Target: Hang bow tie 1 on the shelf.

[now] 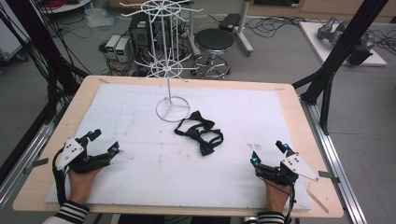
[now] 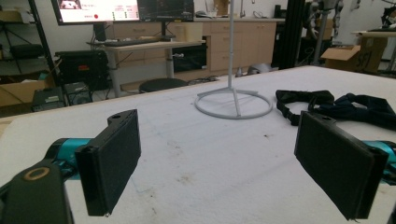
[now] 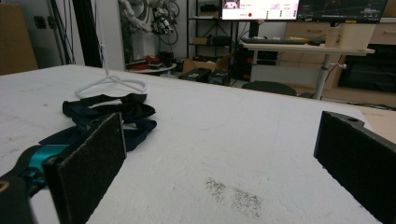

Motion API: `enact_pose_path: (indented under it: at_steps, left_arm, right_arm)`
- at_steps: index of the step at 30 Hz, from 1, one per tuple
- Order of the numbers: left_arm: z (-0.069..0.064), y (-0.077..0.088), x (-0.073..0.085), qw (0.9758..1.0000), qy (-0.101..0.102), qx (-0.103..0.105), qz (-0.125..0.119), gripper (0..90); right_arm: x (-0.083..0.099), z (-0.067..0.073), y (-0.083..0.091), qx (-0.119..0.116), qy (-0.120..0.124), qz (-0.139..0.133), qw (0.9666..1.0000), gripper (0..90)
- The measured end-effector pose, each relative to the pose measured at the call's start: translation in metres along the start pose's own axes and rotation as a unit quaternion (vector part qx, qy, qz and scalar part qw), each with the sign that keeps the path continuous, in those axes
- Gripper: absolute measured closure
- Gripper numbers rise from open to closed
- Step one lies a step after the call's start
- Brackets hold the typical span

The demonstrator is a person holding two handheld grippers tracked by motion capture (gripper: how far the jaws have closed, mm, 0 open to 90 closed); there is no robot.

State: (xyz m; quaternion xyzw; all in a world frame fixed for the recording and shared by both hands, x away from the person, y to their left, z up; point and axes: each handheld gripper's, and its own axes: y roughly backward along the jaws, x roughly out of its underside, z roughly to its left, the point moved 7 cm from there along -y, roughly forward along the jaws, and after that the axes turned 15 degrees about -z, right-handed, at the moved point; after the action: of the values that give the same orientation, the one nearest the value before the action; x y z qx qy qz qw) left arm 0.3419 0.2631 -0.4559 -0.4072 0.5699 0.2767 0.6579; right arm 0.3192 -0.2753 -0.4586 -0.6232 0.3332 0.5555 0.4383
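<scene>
Roughly at the centre of the high view, a pair of dark bow ties lies in a loose heap on the white table cover, their straps tangled together. Nothing holds them. Just above and to the left of them in that frame stands the round wire base of a white display rack, whose thin pole rises to two rings of hooks near the top edge; the base sits close to the ties but apart from them.

In the left gripper view the bow ties lie at the upper right, with the rack's base in the upper middle. In the right gripper view they rest at middle left, behind the near jaw.

Well away from the ties, the left gripper rests at the lower left of the high view, jaws spread wide with nothing between them. The right gripper sits at the lower right, jaws likewise wide apart and bare. Each is held by a hand in a striped sleeve coming up from the bottom edge. Beyond the table, a black stool stands on the floor.
</scene>
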Motion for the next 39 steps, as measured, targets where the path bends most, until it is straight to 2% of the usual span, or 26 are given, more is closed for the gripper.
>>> enact_pose_path:
  at_steps: [24,27,28,31,33,39]
  left_arm:
    - [0.001,0.001,-0.001,1.0000,0.001,-0.004,-0.007,15.0]
    - [0.001,0.001,-0.001,1.0000,0.002,-0.003,-0.007,15.0]
    - [0.001,0.001,-0.001,1.0000,0.002,-0.003,-0.007,15.0]
    - [0.001,0.001,-0.001,1.0000,0.003,-0.004,-0.007,15.0]
    - [0.001,0.001,-0.001,0.9999,0.005,-0.004,-0.009,15.0]
    - [0.001,0.002,-0.001,1.0000,0.000,-0.006,-0.007,15.1]
  right_arm:
    - [0.000,0.000,-0.002,0.002,0.004,0.006,1.0000,1.5]
    - [0.001,0.000,-0.002,-0.001,0.001,0.008,1.0000,1.5]
    - [0.001,-0.001,-0.003,-0.003,-0.005,0.018,0.9998,1.5]
    - [-0.001,-0.001,-0.004,-0.007,0.002,0.030,0.9995,1.4]
    - [-0.002,-0.001,-0.005,-0.011,0.005,0.027,0.9996,1.4]
    - [-0.019,0.005,-0.015,-0.035,-0.003,0.039,0.9986,1.4]
